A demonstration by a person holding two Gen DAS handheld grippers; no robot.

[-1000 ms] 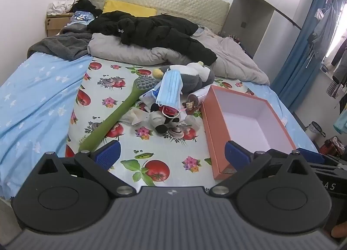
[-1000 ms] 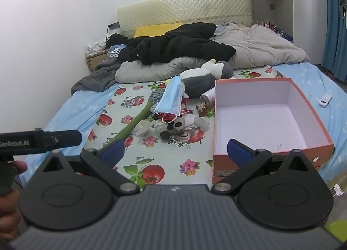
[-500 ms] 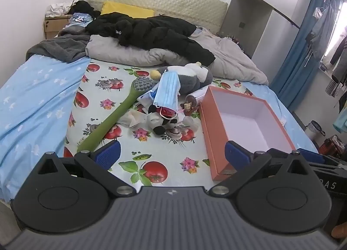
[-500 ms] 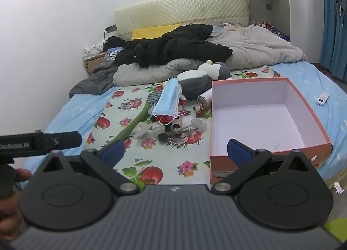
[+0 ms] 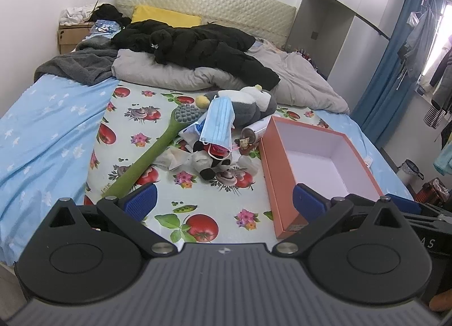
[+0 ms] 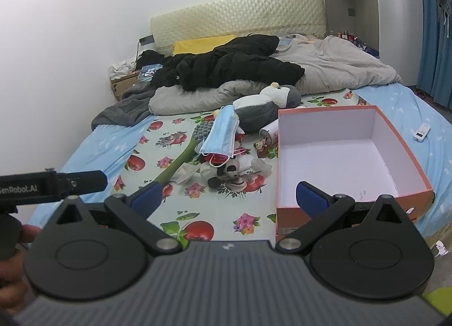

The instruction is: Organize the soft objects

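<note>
A pile lies mid-bed on a fruit-print sheet: a grey and white plush penguin (image 5: 248,107) (image 6: 265,107), a blue face mask (image 5: 219,123) (image 6: 223,132) draped over it, a small panda plush (image 5: 216,166) (image 6: 230,170), a green long-handled brush (image 5: 158,150) (image 6: 180,160) and a white tube (image 5: 255,129). An empty orange box (image 5: 325,162) (image 6: 347,156) stands to the right. My left gripper (image 5: 224,203) and right gripper (image 6: 228,197) are open, empty, and well short of the pile.
A black jacket (image 5: 197,43) and grey duvet (image 5: 296,80) cover the bed's far half. A white remote (image 6: 421,132) lies right of the box. The left gripper's body (image 6: 50,184) shows at the right wrist view's left edge. Curtains and a wardrobe stand right.
Both cameras have drawn back and up slightly, so the pile and box look a little farther away. The jaws stay open and nothing on the bed has moved.
</note>
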